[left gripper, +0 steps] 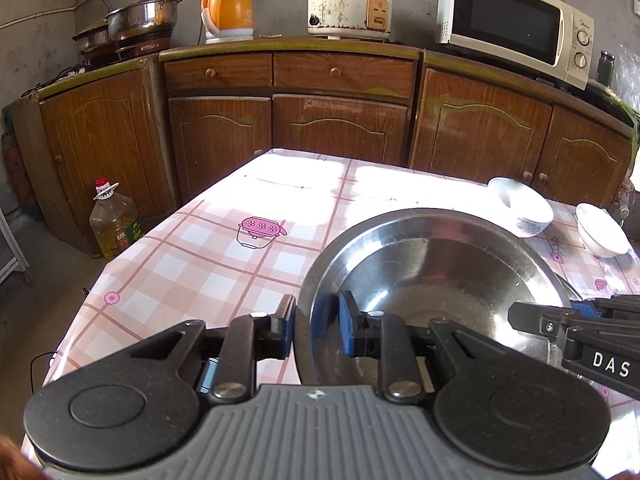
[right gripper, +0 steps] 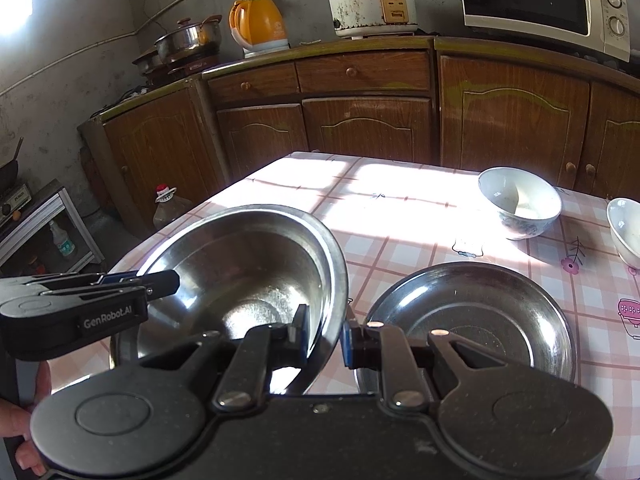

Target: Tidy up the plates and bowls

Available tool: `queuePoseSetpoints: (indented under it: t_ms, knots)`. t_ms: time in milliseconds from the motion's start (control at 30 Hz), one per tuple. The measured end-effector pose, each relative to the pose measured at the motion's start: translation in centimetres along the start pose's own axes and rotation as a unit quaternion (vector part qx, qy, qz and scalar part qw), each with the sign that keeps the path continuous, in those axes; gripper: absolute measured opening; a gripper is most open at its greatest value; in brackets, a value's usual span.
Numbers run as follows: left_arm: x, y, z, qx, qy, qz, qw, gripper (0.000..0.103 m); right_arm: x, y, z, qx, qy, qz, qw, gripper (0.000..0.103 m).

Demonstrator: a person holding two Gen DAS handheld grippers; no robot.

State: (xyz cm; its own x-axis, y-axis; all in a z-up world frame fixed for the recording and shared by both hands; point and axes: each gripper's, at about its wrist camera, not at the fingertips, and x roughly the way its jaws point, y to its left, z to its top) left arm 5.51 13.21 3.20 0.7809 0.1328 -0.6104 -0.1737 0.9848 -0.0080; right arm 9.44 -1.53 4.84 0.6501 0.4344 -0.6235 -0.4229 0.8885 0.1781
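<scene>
At the bottom of the left wrist view, the left gripper (left gripper: 314, 326) is clamped on the near-left rim of a large steel basin (left gripper: 440, 276), one blue pad inside and one outside. The right gripper (right gripper: 324, 334) pinches the same basin's (right gripper: 248, 264) right rim in the right wrist view; seen from the left camera, its (left gripper: 576, 314) body at the right edge reads "DAS". The left gripper's (right gripper: 160, 280) body, at the left edge of the right view, reads "GenRobot.AI".

A smaller steel plate (right gripper: 472, 320) lies just right of the basin on the pink-checked tablecloth (left gripper: 200, 264). Farther back, toward the right edge, stand two white bowls (right gripper: 520, 204) (right gripper: 626, 230), near each other.

Beyond the table, an oil bottle (left gripper: 114, 226) stands on the floor. On the wooden cabinet (left gripper: 288, 100) at the top sit a steel pot (left gripper: 142, 16), an orange kettle (left gripper: 228, 10), a worn rice cooker (left gripper: 350, 4) and a microwave (left gripper: 516, 24); its brand mark is too small to read.
</scene>
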Motion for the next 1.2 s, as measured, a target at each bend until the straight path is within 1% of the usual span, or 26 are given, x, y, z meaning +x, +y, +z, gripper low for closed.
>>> queuePoseSetpoints:
  t_ms: [1200]
  knots:
    - [-1.1, -1.2, -2.4, 0.008, 0.009, -0.016, 0.9998, 0.024, -1.8, -1.3, -2.4, 0.012, -0.003, -0.001, 1.0, 0.021]
